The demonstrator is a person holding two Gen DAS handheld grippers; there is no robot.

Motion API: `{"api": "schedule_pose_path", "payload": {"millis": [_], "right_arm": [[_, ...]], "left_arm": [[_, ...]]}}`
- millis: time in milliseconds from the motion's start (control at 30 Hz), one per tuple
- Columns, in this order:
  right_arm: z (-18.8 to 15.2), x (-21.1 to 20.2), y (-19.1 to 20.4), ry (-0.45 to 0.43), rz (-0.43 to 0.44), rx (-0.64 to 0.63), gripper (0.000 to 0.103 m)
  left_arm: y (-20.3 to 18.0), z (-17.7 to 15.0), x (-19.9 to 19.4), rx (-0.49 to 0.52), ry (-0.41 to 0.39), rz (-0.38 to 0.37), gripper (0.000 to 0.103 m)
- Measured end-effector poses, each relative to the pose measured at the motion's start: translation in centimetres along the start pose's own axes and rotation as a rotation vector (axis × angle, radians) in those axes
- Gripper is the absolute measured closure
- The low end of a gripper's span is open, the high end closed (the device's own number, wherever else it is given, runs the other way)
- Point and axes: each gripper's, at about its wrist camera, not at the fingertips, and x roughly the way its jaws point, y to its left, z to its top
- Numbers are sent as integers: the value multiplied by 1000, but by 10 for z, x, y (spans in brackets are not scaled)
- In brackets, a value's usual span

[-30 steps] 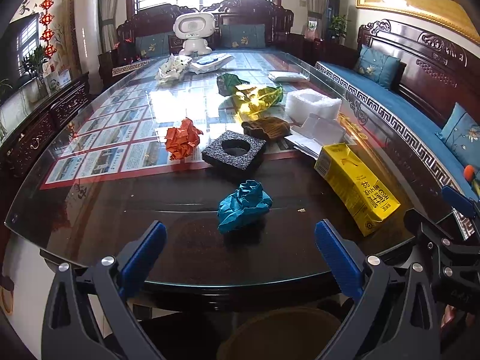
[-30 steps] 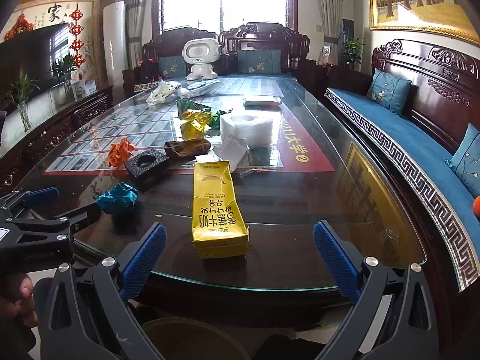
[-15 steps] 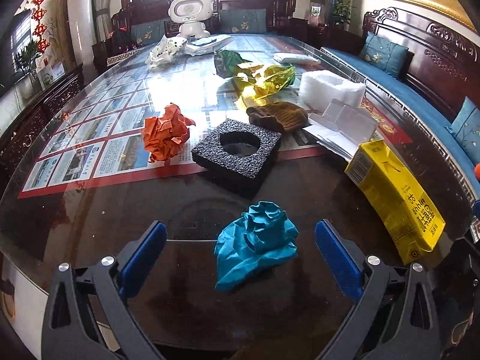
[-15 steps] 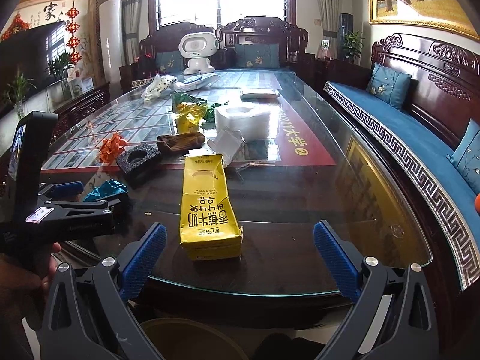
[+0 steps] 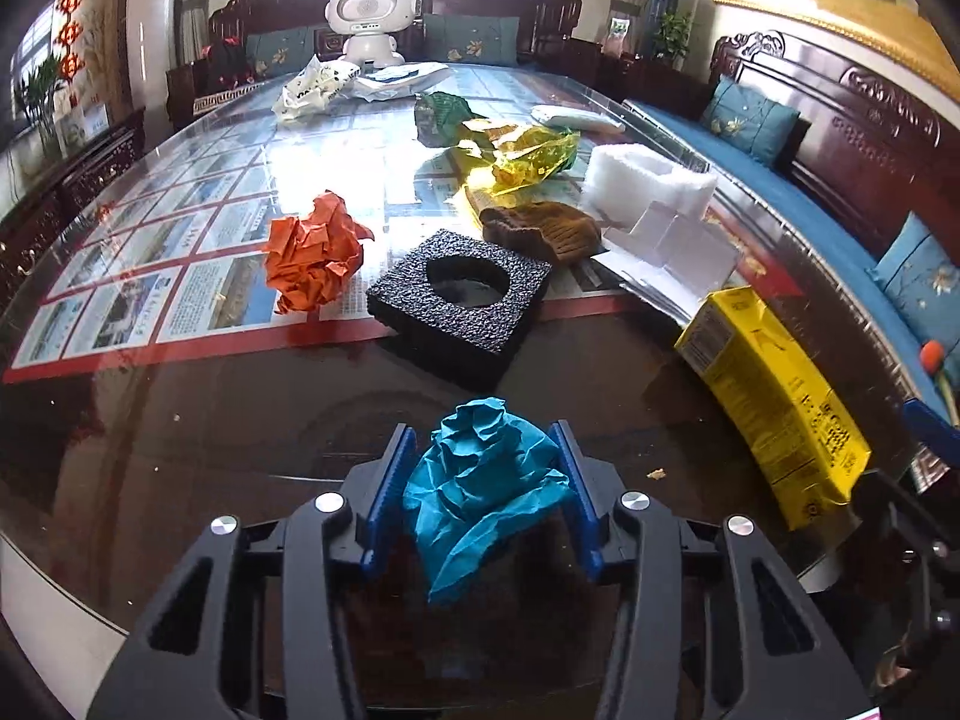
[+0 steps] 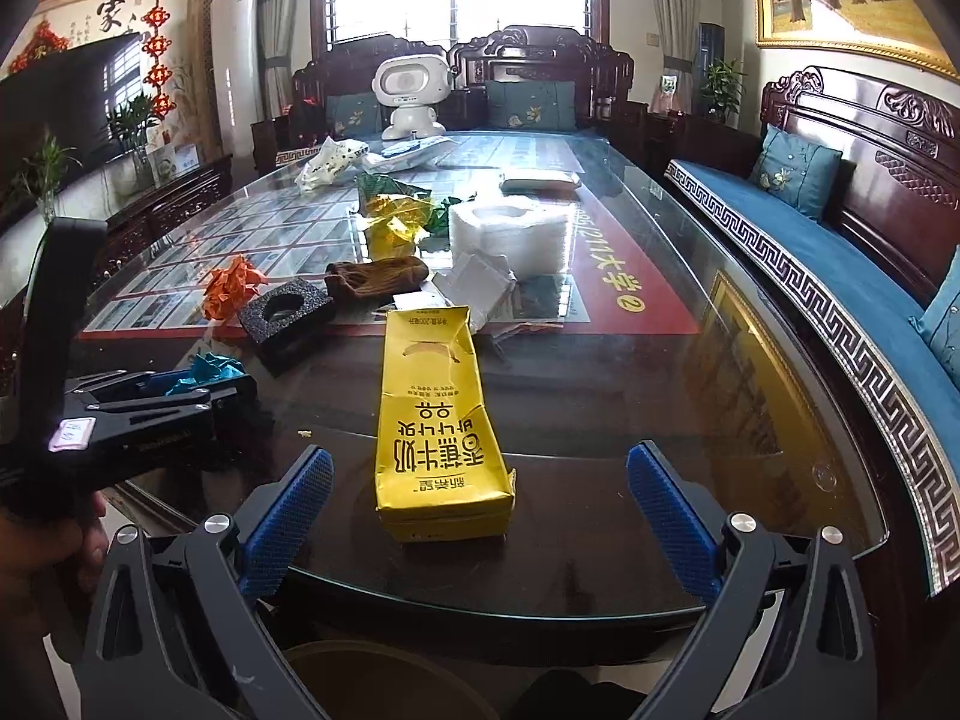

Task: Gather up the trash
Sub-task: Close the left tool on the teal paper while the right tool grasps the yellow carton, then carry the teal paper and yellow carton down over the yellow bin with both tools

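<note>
A crumpled teal paper ball (image 5: pixel 480 480) lies near the front edge of the glass table (image 5: pixel 150 456). My left gripper (image 5: pixel 480 438) is closing its jaws around the ball, and both blue pads (image 5: pixel 387 480) touch its sides. The right wrist view shows the same gripper (image 6: pixel 198 384) at the left with teal paper (image 6: pixel 210 366) poking out, a hand behind it. My right gripper (image 6: pixel 480 459) stands wide open, its pads apart on either side of a yellow drink carton (image 6: pixel 438 420) lying flat on the table.
Farther back lie an orange paper ball (image 5: pixel 312 252), a black foam square with a hole (image 5: pixel 462 300), a brown cloth item (image 5: pixel 540 231), white foam (image 5: pixel 642 180) and yellow cellophane (image 5: pixel 522 156). A tan round bin rim (image 6: pixel 384 678) shows below the table edge. A blue-cushioned bench (image 6: pixel 840 264) runs along the right.
The left gripper came forward and down over the teal paper ball, then its jaws drew in from wide open to touch the ball. The right gripper stayed put and open.
</note>
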Motion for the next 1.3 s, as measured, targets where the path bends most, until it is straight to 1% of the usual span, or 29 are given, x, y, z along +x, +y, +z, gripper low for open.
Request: {"api": "schedule_pose_path", "payload": {"millis": [67,200,500,567,633,667,733,867,1133,1300], "right_arm": [[0,3,1,4,-3,-6,8],[2,9,2,9,-1,-13,8],[7,30,8,28,-13,-65,8],[7,37,8,44,-13,-73,20],[5,48,8,93,15,-79,50],[5,50,8,99,18,-86,49],[3,49,10,82,20,-113,50],[1,43,4,73,65,-73,51],[0,14,3,22,79,-50,51],[-4,-4,4,7,106,-34,51]], "left_arm": [[0,-1,-4,-5,-10,-23,57],[-1,-1,-14,-3,-29,-46,57],[1,1,-26,-3,-55,-29,57],[2,0,-27,-9,-56,-34,57],[3,0,-28,-11,-57,-30,57],[3,0,-29,-13,-58,-31,57],[3,-1,-30,-13,-58,-31,57],[2,-2,-34,-8,-65,-32,57],[-3,-7,-52,8,-86,-20,57],[-7,-16,-66,17,-100,-26,57]]}}
